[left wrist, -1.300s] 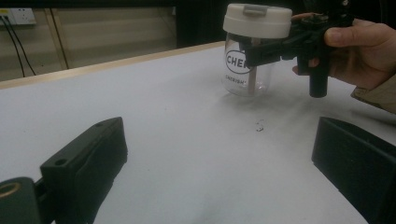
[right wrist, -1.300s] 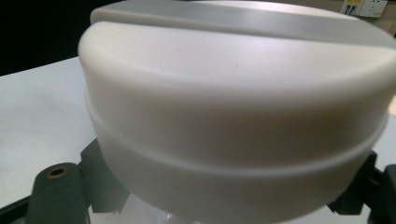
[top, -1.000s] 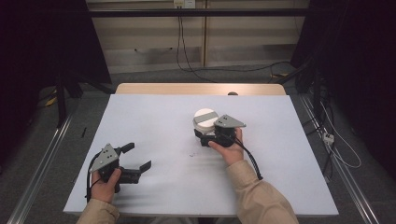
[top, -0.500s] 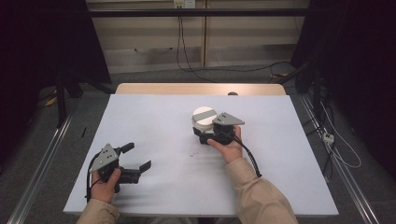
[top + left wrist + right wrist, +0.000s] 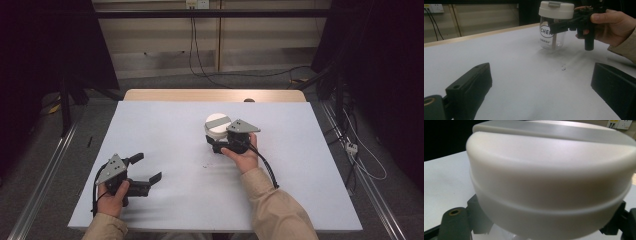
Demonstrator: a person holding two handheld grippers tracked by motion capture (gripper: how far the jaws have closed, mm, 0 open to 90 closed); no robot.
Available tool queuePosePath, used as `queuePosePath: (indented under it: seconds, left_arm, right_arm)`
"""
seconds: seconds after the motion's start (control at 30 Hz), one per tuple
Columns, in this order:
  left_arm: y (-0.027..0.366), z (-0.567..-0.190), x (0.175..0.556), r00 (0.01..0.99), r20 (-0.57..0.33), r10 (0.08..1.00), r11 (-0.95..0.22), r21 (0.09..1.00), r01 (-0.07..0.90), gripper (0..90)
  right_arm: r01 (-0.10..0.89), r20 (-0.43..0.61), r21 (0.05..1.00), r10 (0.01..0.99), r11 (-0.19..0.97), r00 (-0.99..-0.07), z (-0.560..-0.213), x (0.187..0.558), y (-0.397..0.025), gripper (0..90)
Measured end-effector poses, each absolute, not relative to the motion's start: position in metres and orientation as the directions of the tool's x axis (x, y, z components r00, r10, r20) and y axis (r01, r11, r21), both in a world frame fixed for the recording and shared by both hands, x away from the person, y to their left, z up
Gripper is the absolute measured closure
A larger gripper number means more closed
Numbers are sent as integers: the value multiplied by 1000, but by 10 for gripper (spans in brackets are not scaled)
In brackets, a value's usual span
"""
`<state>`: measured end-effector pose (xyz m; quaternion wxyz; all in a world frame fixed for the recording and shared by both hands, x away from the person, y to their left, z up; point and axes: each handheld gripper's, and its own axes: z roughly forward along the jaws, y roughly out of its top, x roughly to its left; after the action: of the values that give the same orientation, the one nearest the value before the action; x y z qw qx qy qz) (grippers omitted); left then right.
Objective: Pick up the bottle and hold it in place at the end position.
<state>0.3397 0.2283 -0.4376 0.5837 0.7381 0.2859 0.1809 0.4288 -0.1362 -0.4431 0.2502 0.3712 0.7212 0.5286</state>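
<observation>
High view: right gripper [image 5: 216, 141] clamped on clear glass jar with cream round lid [image 5: 217, 126], table centre. Left gripper [image 5: 146, 168], near left: jaws apart, holding nothing.

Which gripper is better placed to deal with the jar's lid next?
Right. The right gripper is already closed around the clear jar just under its white lid, holding it upright on the table. The left gripper sits open near the table's near-left corner, well apart from the jar.

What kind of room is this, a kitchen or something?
Probably a lab or test room, not a kitchen. A plain white table stands among loose cables on the floor, with metal rails beside it and a wall socket.
</observation>
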Motion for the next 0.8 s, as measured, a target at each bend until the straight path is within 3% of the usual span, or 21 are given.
queuePosePath:
  seconds: [0.8]
  left_arm:
    - [228, -439, 340, 771, -72, 633, -156, 963, 218, 30]
  right_arm:
    - [290, 39, 942, 805, 168, -591, -451, 439, -133, 183]
